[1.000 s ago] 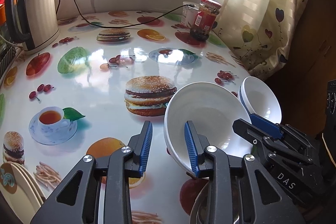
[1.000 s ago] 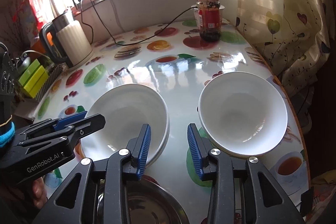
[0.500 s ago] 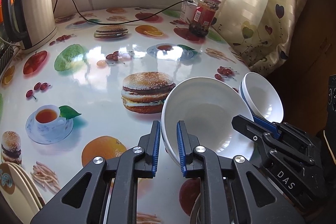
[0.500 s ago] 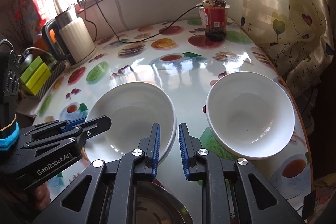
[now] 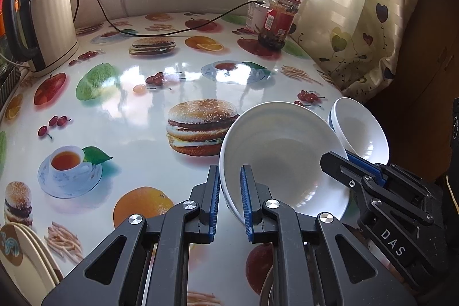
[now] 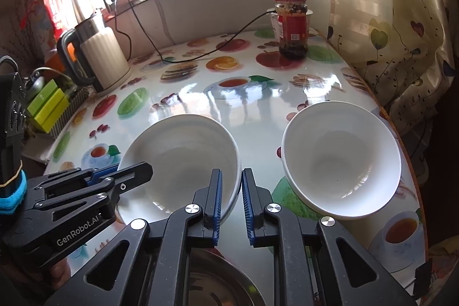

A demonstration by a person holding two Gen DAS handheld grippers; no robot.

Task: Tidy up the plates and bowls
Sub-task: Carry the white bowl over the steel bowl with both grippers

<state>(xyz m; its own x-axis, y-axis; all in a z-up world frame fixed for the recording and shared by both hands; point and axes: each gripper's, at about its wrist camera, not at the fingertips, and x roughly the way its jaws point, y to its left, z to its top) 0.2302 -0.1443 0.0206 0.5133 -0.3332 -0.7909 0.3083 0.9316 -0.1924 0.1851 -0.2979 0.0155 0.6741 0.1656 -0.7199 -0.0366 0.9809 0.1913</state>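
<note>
1. On the fruit-print table: left gripper and right gripper both pinch the near bowl by opposite rims.
2. Second bowl sits just beside it.
3. Step: grasp made; next, probably a level two-handed lift for stacking.

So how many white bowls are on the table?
2. One white bowl sits to the left, pinched at its rim by both grippers; the other white bowl sits near the table's right edge. More could be hidden.
</note>
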